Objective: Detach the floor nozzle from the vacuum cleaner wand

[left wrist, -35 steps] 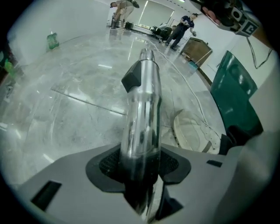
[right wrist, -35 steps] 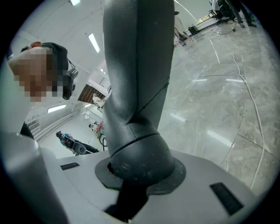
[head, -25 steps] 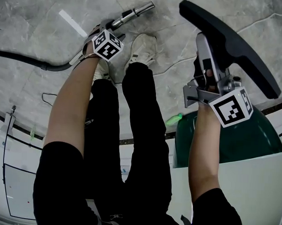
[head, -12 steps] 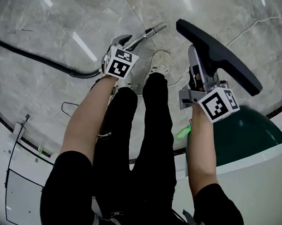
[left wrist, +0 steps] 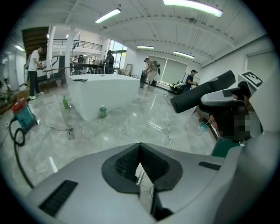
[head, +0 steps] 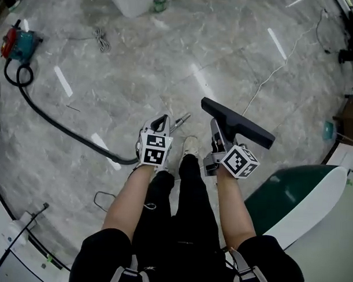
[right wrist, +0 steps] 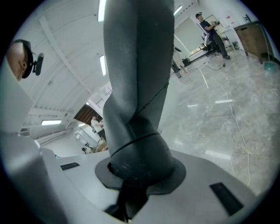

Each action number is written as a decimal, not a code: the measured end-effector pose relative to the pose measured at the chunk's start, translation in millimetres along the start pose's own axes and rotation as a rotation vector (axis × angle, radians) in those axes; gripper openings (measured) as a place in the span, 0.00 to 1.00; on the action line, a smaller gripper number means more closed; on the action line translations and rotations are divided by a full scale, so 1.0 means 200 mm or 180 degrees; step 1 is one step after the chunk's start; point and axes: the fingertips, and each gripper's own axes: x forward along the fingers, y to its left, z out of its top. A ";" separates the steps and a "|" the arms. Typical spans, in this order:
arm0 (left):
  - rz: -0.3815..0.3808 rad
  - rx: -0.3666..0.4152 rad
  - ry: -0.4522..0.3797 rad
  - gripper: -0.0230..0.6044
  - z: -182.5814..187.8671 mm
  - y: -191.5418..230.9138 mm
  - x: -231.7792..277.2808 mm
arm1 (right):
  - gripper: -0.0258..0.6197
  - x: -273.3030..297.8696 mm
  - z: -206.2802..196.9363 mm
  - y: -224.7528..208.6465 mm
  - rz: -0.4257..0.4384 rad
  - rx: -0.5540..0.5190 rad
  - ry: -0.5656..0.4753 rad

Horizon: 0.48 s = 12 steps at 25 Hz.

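The black floor nozzle [head: 238, 123] is up in the air, apart from the wand, with my right gripper [head: 216, 131] shut on its neck [right wrist: 135, 144]. In the left gripper view the nozzle [left wrist: 203, 92] shows at the right. The wand's metal end [head: 180, 120] lies on the marble floor just beyond my left gripper [head: 161, 122]. From it the dark hose [head: 61, 128] runs left across the floor. My left gripper [left wrist: 140, 162] is shut with nothing between its jaws and hangs above the wand without touching it.
A red and teal vacuum body [head: 19, 42] sits far left at the hose's end. A white counter [left wrist: 103, 94] with a green bottle [head: 160, 2] stands farther off. A thin white cable [head: 280, 69] crosses the floor. A green and white curved unit [head: 296, 196] is at the right. Several people stand in the background.
Both grippers have risen well above the floor. The left gripper has let go of the wand and shut; the wand now lies on the floor. The right still holds the nozzle.
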 end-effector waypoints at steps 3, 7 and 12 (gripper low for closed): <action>0.0090 -0.0027 -0.0172 0.05 0.38 -0.08 -0.32 | 0.19 -0.12 0.23 0.31 0.0164 0.0024 -0.0134; 0.0208 0.0211 -0.0647 0.05 0.89 -0.21 -0.75 | 0.19 -0.30 0.51 0.68 0.0366 -0.0148 -0.0383; 0.0242 0.0399 -0.1020 0.05 1.20 -0.43 -1.26 | 0.19 -0.63 0.75 1.02 0.0424 -0.0547 -0.0653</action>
